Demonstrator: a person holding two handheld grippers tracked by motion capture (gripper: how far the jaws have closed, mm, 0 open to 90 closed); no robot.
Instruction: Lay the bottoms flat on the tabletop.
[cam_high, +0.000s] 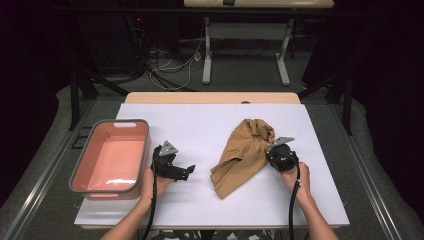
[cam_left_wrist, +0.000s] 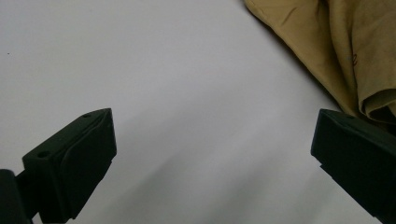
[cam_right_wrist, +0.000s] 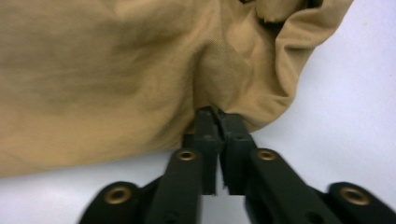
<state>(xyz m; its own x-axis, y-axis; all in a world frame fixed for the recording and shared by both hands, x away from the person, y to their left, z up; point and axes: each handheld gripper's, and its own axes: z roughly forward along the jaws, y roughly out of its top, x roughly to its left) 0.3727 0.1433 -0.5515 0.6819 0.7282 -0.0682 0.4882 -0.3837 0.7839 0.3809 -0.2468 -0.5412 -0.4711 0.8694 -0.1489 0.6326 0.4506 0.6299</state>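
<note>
**Right gripper pinches the tan cloth; left gripper waits open**

A crumpled tan cloth lies on the white table, in its right half and roughly midway between the far and near edges. It is bunched up high at its far end and trails toward the near edge in a flatter, pointed tail. The fabric is creased and folded over itself.

The right gripper sits against the cloth's right side, held by a hand that comes in from the near edge. In the right gripper view the two black jaws are drawn almost together, with a fold of the fabric's lower edge caught between their tips; the cloth puckers where they bite. The rest of the fabric rests on the table behind the pinch.

The left gripper is held near the middle of the table, a little toward the near edge, and points across toward the cloth. It is well apart from the fabric. In the left gripper view its jaws stand wide, with bare white table between them and the cloth's edge lying beyond the far jaw.

A pink tub with a grey rim stands at the table's left edge, just beside the left hand. Nothing lies inside it.
</note>
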